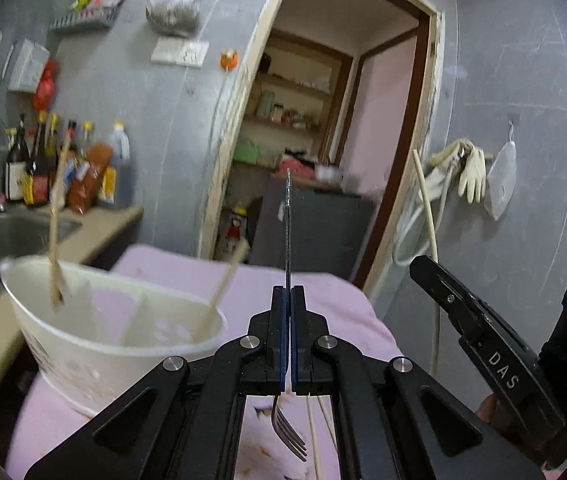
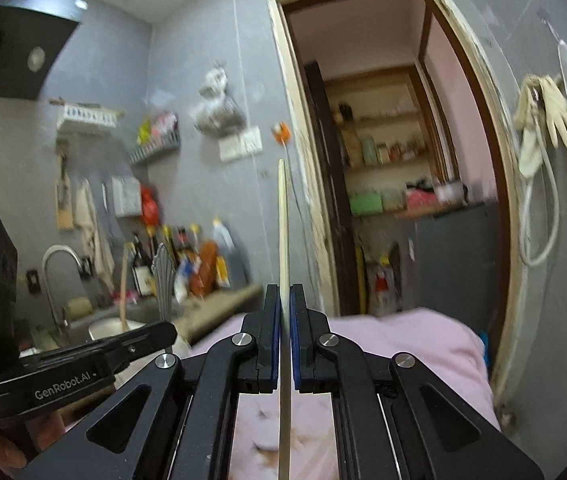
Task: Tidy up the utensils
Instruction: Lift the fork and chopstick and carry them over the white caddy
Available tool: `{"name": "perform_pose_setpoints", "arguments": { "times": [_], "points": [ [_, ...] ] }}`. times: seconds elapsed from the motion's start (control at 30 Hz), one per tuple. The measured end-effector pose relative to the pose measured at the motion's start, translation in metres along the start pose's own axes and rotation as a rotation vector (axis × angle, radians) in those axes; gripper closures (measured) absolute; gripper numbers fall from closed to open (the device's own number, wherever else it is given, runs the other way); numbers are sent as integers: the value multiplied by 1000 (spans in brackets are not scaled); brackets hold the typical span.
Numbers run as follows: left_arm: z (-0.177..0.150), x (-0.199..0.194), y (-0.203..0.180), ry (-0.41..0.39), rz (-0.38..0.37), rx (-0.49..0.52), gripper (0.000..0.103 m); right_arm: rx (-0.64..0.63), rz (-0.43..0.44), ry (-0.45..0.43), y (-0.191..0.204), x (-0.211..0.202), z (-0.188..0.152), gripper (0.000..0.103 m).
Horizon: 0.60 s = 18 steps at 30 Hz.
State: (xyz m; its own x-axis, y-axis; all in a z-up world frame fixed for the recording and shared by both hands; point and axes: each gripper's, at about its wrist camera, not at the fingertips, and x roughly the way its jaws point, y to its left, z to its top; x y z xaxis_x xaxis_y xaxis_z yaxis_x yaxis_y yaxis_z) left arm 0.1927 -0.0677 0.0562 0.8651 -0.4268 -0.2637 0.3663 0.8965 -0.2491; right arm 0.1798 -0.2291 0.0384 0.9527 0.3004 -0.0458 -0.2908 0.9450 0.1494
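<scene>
My left gripper (image 1: 288, 292) is shut on a metal fork (image 1: 288, 216), handle pointing up and away, tines below the pads. Left of it on the pink cloth stands a white divided utensil holder (image 1: 83, 344) with two wooden chopsticks (image 1: 54, 240) leaning in it. My right gripper (image 2: 283, 292) is shut on a pale chopstick (image 2: 282, 220) that stands upright between its pads. In the left wrist view the right gripper (image 1: 423, 264) appears at the right with that chopstick (image 1: 427, 216). The right wrist view shows the left gripper (image 2: 165, 330) at the left, with the fork's shell-shaped handle end (image 2: 163, 268).
A pink cloth (image 1: 323, 296) covers the table. More thin sticks (image 1: 313, 436) lie on it under the left gripper. A steel sink (image 1: 7, 232) and several sauce bottles (image 1: 39, 164) sit at the left; an open doorway (image 1: 323, 140) is straight ahead. Gloves (image 1: 469, 172) hang on the right wall.
</scene>
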Motion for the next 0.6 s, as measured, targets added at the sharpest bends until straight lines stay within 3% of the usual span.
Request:
{"name": "perform_pose_setpoints", "arguments": {
  "times": [0.27,0.6],
  "points": [
    [44,-30,41,-91,71,-3,103,31,83,-141,37,18,24,100],
    [77,-62,117,-206,211,-84,103,158,195,-180,69,70,30,100]
  ]
}}
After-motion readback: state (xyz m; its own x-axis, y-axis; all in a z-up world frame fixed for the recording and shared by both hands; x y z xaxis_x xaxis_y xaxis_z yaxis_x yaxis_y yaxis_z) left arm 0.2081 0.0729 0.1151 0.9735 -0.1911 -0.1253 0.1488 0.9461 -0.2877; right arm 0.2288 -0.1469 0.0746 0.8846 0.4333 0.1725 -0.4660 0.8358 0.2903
